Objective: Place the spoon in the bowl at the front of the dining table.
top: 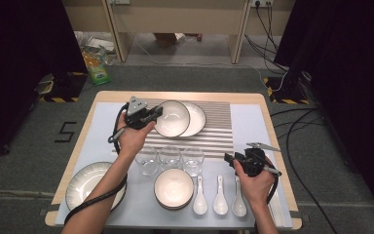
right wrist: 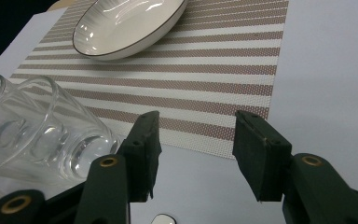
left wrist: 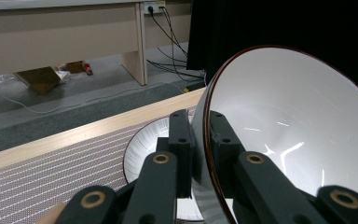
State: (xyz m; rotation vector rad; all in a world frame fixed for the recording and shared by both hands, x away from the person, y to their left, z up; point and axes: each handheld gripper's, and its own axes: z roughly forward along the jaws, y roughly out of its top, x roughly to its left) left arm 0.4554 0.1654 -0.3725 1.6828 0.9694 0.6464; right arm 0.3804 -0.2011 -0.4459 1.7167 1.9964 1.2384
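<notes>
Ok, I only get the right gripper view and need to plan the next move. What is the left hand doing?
Observer: The left tongs are clamped on the rim of a white bowl, held tilted over the plate on the striped mat.
Operator: Are there more bowls?
Observer: Yes, a stack of bowls at the near edge, beside three spoons.
Operator: And my own tongs?
Observer: The right tongs hang open beside three glasses, holding nothing.
</notes>
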